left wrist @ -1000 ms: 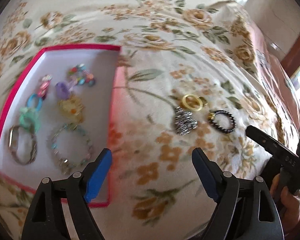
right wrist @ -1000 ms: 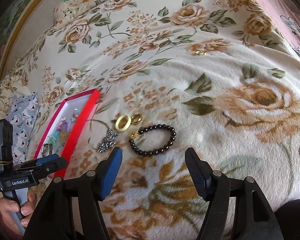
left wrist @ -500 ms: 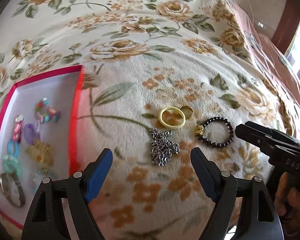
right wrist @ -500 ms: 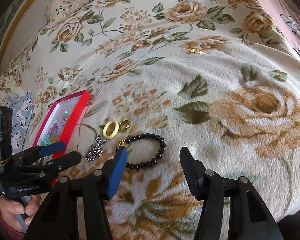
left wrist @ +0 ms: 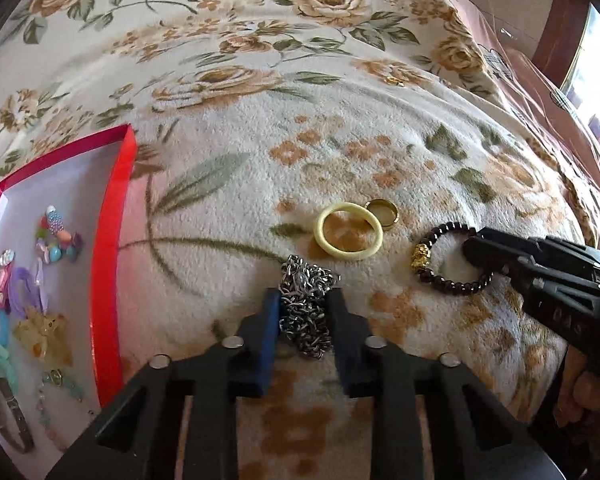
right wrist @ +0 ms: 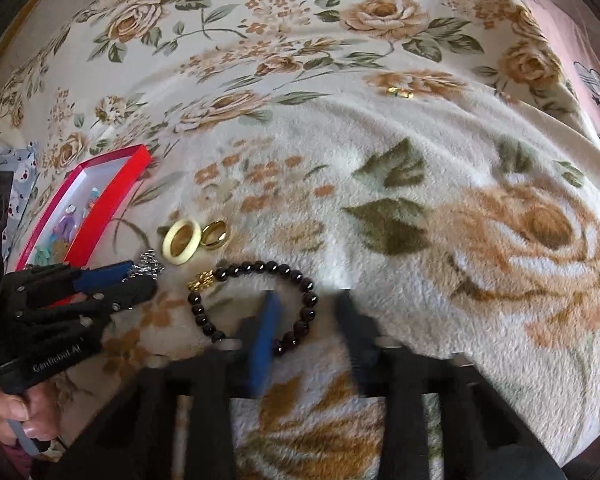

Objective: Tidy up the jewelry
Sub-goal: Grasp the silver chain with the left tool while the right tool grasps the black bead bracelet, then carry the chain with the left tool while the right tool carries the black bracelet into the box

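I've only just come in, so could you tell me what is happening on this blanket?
A person is tidying jewelry with a handheld gripper in each hand. The left gripper has just closed on the silver chain on the floral blanket. The right gripper has just been closing around one side of the beaded bracelet; whether it grips yet is unclear. Both pieces lie outside the red box.

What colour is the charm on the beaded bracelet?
Gold charm on dark beads, clearest in the left wrist view.
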